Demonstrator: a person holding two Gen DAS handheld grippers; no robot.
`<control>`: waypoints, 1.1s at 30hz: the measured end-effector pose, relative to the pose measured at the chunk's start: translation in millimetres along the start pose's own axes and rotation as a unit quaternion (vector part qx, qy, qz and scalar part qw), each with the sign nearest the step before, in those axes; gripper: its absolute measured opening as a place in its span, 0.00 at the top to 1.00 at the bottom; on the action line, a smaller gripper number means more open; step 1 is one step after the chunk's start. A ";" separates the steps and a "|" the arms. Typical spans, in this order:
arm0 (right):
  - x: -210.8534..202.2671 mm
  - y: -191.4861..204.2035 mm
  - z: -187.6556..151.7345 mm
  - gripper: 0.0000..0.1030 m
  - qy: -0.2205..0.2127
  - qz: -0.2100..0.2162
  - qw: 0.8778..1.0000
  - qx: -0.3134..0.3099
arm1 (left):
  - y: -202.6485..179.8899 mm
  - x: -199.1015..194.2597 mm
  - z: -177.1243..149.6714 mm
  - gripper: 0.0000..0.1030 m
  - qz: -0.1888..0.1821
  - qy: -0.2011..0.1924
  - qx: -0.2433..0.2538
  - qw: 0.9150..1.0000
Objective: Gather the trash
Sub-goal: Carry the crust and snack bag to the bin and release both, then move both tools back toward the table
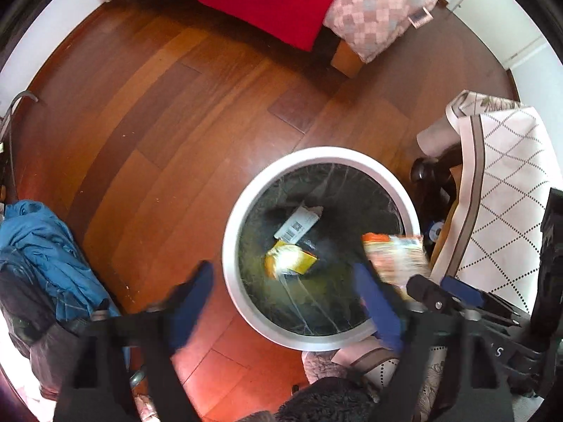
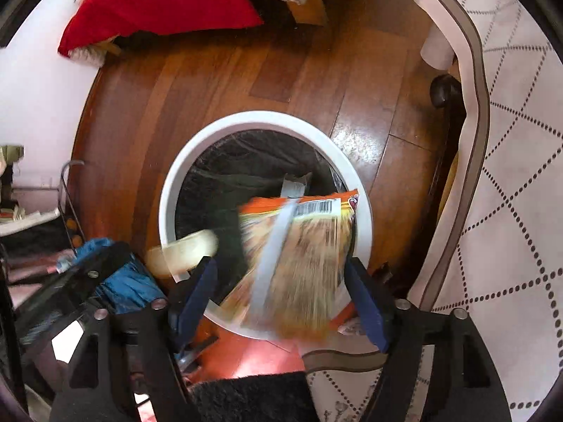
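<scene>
Orange and blurred, the snack wrapper (image 1: 396,258) showed at the right of the left wrist view, over the near right rim of the white bin (image 1: 232,246), with the right gripper (image 1: 434,290) just behind it. The left gripper (image 1: 285,302) hung above the bin's near edge with its blue fingers (image 1: 191,304) spread wide and nothing between them. A barcoded carton (image 1: 299,223) and a yellow packet (image 1: 290,260) already lay on the black liner. From the right wrist view, the wrapper (image 2: 302,267) sat between that gripper's fingers (image 2: 366,302), which stood apart; whether the pads touched it I could not tell through the blur, so it may have been dropping. A pale object (image 2: 183,249) showed at the bin's near left rim (image 2: 169,190). Doing this well probably meant releasing over the middle of the opening, not the rim. Room was tight: a patterned cloth (image 2: 510,211) hung close on the right, blue clothing (image 2: 123,277) on the left, open wooden floor (image 2: 211,81) beyond.
</scene>
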State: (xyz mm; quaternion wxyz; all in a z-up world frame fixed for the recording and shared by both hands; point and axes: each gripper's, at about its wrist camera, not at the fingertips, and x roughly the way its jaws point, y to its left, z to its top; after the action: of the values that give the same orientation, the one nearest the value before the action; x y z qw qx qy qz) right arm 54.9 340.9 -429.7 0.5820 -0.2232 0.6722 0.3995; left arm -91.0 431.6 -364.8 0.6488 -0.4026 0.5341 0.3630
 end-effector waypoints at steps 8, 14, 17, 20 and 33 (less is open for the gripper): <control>-25.9 2.9 -9.1 0.00 -0.006 -0.051 0.998 -0.020 | 13.7 -32.8 -20.7 0.01 0.077 -0.037 0.005 0.996; -53.1 20.4 -23.3 0.00 -0.022 -0.118 0.990 -0.074 | 13.2 -61.1 -39.6 0.00 0.093 -0.068 0.008 0.993; -69.5 26.2 -36.6 0.00 -0.037 -0.131 0.986 -0.091 | 7.1 -72.6 -48.8 0.00 0.088 -0.079 0.011 0.993; -86.8 25.8 -49.0 0.00 -0.050 -0.125 0.987 -0.090 | -0.3 -82.7 -59.1 0.00 0.081 -0.086 0.018 0.993; -172.1 24.8 -106.7 0.00 -0.125 -0.087 0.986 -0.068 | -30.6 -149.7 -96.2 0.00 0.068 -0.140 0.049 0.987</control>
State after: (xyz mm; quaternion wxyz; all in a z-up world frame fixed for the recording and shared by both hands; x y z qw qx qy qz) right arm 9.8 241.9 -257.1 0.6775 -0.2685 0.5435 0.4166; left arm -126.8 325.3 -223.4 0.7097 -0.2783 0.4811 0.4329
